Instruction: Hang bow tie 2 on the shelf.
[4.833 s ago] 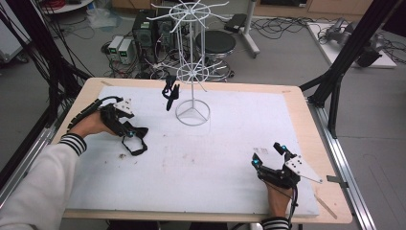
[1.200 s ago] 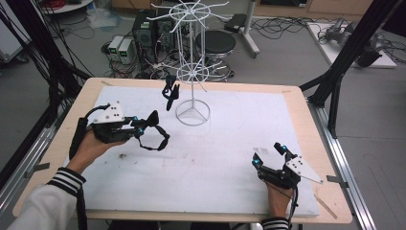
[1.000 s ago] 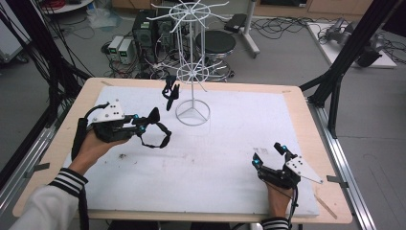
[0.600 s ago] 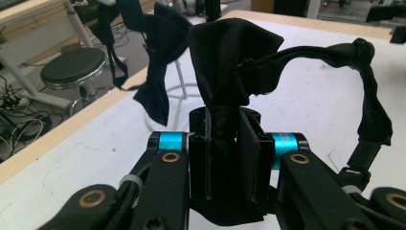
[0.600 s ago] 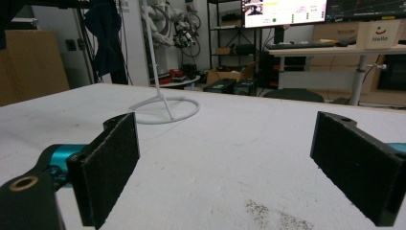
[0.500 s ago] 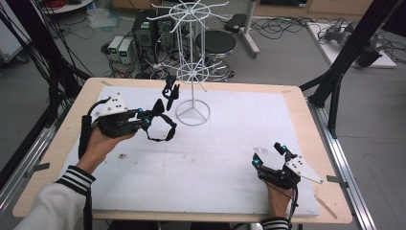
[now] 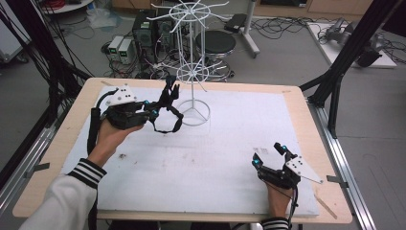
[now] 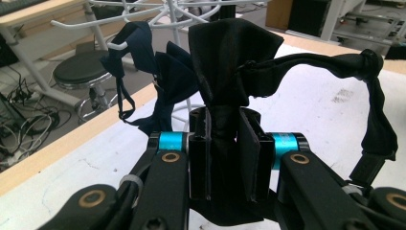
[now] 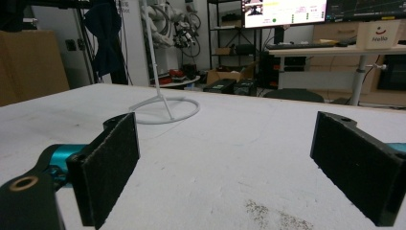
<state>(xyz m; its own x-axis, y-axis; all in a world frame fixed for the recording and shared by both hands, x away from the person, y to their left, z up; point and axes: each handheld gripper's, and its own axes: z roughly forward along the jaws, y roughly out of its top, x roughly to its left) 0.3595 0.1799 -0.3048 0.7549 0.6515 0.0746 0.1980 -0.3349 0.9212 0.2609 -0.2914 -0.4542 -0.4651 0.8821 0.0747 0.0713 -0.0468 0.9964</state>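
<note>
White sheeting (image 7: 215,158) covered the wooden table (image 7: 62,143), and beyond it lay a grey floor strewn with cables, computer boxes and a round black stool (image 7: 216,42). Near the table's far edge stood a white wire display rack (image 7: 191,72), its ring base resting on the sheeting and its spoked hooks fanning out at two levels.

Close beside that rack, the left gripper (image 7: 152,109) was lifted off the sheeting, its jaws clamped tight on a black bow tie (image 8: 225,72); in the left gripper view the folded cloth was squeezed between the two pads and rose above them, while the tie's strap (image 8: 378,120) looped out to one side and down. From above, the strap (image 7: 167,125) hung in a loop below the jaws. Just behind the held tie, a dark navy bow tie (image 8: 165,79) hung from one of the rack's lower hooks.

Well apart, near the table's front right corner, the right gripper (image 7: 270,155) rested low on the sheeting, its jaws spread wide with nothing between them; the right gripper view showed the pads (image 9: 112,163) parted over bare sheeting.
</note>
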